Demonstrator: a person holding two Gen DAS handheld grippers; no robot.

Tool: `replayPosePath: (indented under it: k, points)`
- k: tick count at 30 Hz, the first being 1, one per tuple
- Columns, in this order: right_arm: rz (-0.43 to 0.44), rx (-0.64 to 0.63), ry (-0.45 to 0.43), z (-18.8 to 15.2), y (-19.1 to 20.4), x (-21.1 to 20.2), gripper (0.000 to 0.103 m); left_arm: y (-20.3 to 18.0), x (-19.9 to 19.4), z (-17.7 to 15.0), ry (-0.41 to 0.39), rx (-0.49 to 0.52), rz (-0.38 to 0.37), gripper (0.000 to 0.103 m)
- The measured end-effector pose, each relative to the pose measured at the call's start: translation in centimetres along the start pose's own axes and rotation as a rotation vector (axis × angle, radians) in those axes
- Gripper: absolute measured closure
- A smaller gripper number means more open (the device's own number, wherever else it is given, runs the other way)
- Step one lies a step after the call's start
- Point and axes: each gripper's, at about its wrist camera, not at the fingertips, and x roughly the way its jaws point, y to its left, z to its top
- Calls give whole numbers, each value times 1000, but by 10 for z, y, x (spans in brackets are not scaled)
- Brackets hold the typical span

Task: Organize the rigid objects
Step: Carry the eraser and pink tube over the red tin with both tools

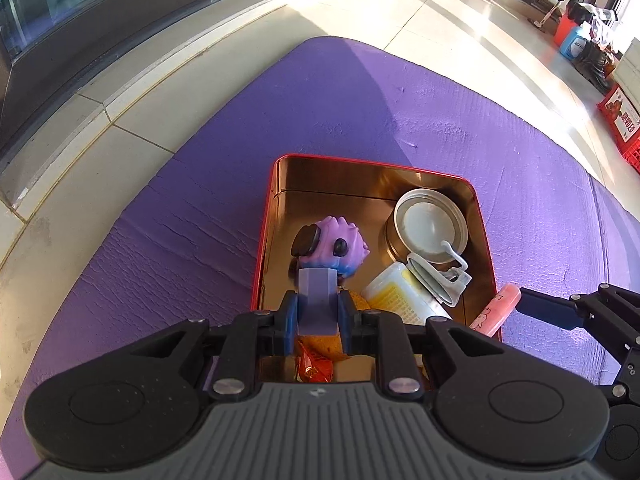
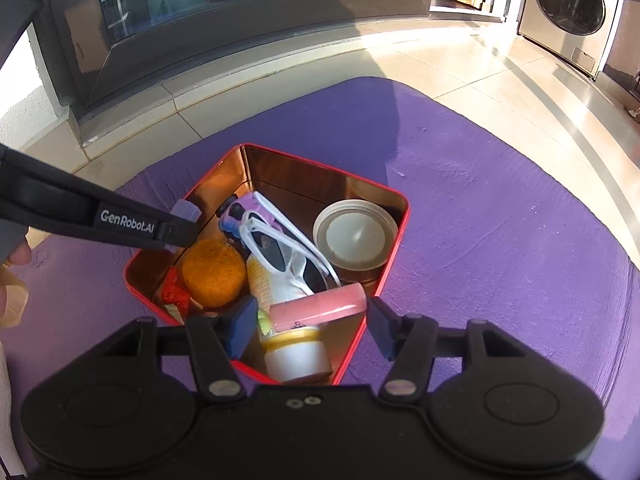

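Purple hexagonal block (image 1: 316, 298) sits clamped between the left gripper (image 1: 318, 320) fingers, above the red tin (image 1: 262, 240) just ahead. Right gripper (image 2: 308, 326) grasps a pink tube (image 2: 320, 306) crosswise over the tin's near corner.

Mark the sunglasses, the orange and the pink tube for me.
sunglasses (image 2: 280, 246): right wrist view, white frame front.
orange (image 2: 214, 272): right wrist view, middle of its peel.
pink tube (image 2: 320, 307): right wrist view, middle of its body.
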Motion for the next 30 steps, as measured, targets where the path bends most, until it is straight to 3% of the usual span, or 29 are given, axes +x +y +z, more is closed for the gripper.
replayPosePath:
  k: [14, 27, 30]
  points:
    - [-5, -36, 4, 2, 5, 29, 44, -5, 27, 10, 16, 28, 23, 83]
    - [9, 18, 12, 3, 0, 30, 41, -7, 29, 11, 24, 34, 32, 82]
    - [14, 16, 5, 2, 0, 27, 39, -6, 27, 9, 22, 35, 36, 71]
